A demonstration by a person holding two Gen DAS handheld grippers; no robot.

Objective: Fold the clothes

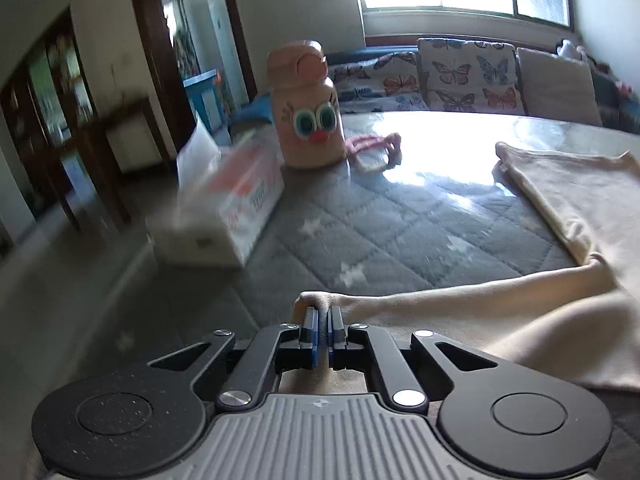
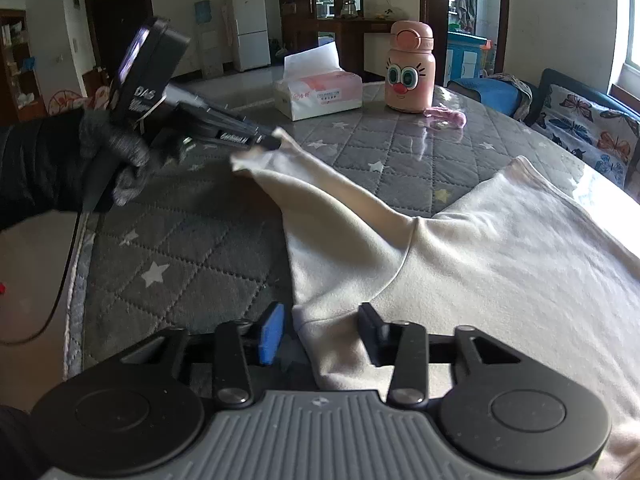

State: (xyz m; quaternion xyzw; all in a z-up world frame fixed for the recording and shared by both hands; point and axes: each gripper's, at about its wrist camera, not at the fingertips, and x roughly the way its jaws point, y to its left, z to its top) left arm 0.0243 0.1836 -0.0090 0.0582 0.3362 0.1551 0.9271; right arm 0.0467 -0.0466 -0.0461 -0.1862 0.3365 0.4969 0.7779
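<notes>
A cream long-sleeved garment [image 2: 500,248] lies on a grey quilted table cover [image 2: 180,248]. My left gripper [image 1: 323,320] is shut on the cuff of its sleeve [image 1: 420,300] and holds the sleeve stretched out, raised off the table. It also shows in the right wrist view [image 2: 272,140], gripping the cuff [image 2: 250,160]. My right gripper [image 2: 320,330] is open, with its jaws on either side of a corner of the garment [image 2: 332,332] at the near edge.
A pink cartoon-face bottle [image 2: 410,70], a tissue box [image 2: 320,94] and a small pink item [image 2: 446,114] stand at the table's far side. A butterfly-print sofa [image 2: 588,128] is beyond the table on the right. The table's left edge [image 2: 76,272] is close.
</notes>
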